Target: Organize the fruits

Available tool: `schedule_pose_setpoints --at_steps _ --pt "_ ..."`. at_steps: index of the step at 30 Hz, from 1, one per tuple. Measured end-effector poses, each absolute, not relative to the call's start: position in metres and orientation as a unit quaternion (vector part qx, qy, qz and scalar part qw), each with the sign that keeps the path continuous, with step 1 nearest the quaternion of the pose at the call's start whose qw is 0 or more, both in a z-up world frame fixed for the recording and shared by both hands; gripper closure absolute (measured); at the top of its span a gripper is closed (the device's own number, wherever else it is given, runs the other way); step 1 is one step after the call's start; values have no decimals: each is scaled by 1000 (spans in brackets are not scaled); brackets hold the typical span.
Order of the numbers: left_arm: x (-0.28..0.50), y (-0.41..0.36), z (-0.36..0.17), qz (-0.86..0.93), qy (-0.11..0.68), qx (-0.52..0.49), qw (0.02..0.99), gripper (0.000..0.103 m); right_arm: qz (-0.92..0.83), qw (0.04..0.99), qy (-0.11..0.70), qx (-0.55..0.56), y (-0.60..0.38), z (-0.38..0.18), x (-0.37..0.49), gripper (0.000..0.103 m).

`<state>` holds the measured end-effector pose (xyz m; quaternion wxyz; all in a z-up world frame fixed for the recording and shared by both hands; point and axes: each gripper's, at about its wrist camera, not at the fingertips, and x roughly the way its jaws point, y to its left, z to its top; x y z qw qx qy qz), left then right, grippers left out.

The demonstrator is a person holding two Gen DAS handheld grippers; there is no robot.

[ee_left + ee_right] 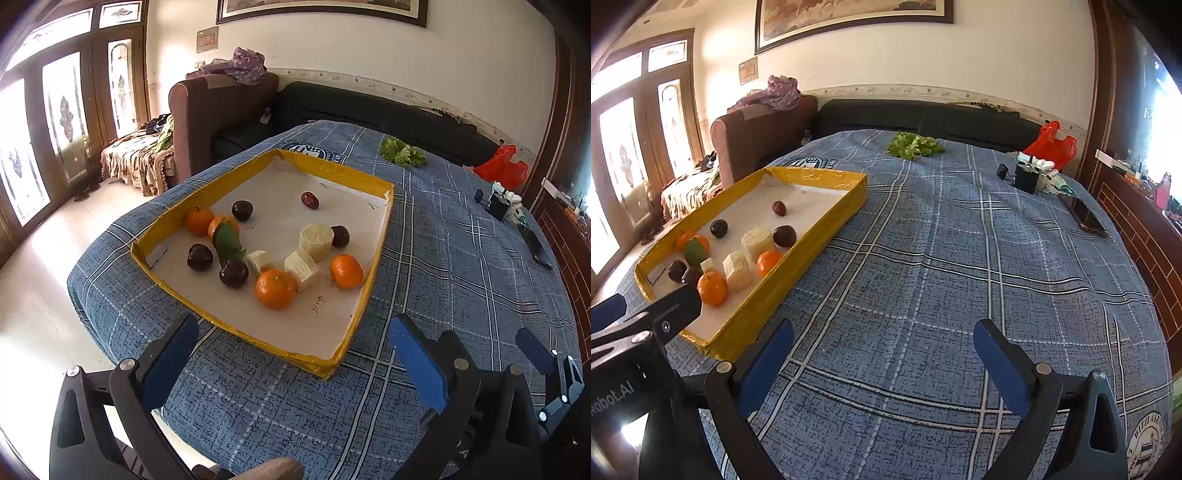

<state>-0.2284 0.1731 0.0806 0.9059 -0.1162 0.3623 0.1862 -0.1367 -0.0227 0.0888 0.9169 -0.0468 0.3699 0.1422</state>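
A yellow-rimmed tray [334, 170] with a white floor sits on a blue plaid cloth; it also shows at the left of the right wrist view [820, 179]. In it lie several oranges [275, 288], one with a green leaf [226, 242], several dark plums [233, 272], a red date [309, 200] and pale cut sugarcane pieces [316, 238]. My left gripper [295, 354] is open and empty just before the tray's near edge. My right gripper [884, 354] is open and empty over bare cloth, right of the tray.
A lettuce bunch [915, 144] lies at the far side of the cloth. A red bag [1052, 144], a black box with white items [1028, 176] and a dark phone [1084, 216] lie far right. Sofas stand behind the table.
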Motion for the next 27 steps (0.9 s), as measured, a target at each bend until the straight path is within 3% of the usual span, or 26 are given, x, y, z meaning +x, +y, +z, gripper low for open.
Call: schedule_pose_setpoints --at_steps 15,27 --pt "-250 167 102 173 309 -107 929 0 154 921 352 -61 -13 98 -149 3" --pt "-245 158 97 161 318 -94 929 0 153 919 358 -63 -14 92 -147 3"
